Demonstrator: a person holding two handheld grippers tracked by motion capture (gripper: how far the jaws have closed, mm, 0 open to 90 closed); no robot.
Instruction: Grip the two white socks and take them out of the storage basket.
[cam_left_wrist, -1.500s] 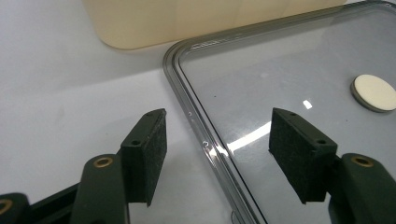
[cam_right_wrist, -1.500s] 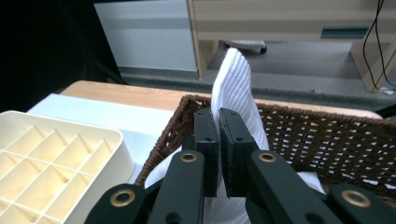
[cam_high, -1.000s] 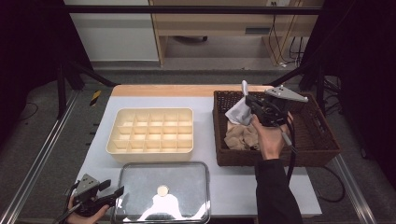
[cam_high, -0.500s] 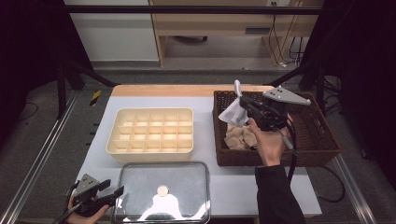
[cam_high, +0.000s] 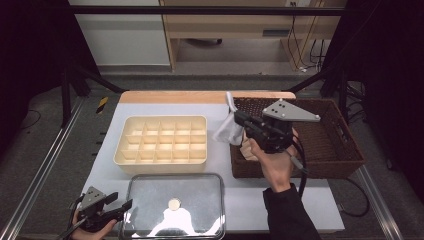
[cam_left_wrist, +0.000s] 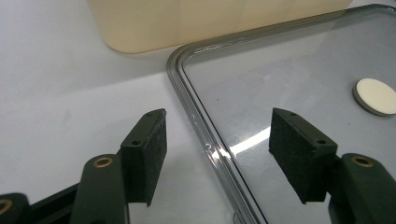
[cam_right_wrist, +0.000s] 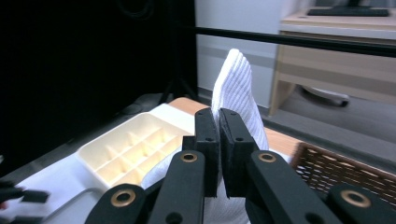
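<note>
Carrying a white sock (cam_high: 224, 131) out of the wicker basket (cam_high: 345, 150) looks like the step in hand: the right tongs (cam_high: 239, 119) are pinched tight on the ribbed fabric, and in the right gripper view the sock (cam_right_wrist: 236, 98) stands up above the closed pads while the rest hangs below them. In the high view the sock dangles at the centre of the frame, just over the basket's left rim and near the right edge of the cream divided tray (cam_high: 162, 143), which sits left of centre on the white surface (cam_high: 250, 200); its cells look empty. The left tongs (cam_high: 120, 209) wait in the lower left corner of the frame, spread wide and gripping nothing, and the left gripper view has them straddling the corner rim of the clear lid (cam_left_wrist: 289, 79) that lies flat in front of the tray. My guess is the next move calls for swinging the sock left until it hangs over one cell, lowering it so the loose end folds inside, then letting go; the risk is fabric draping across a divider.
</note>
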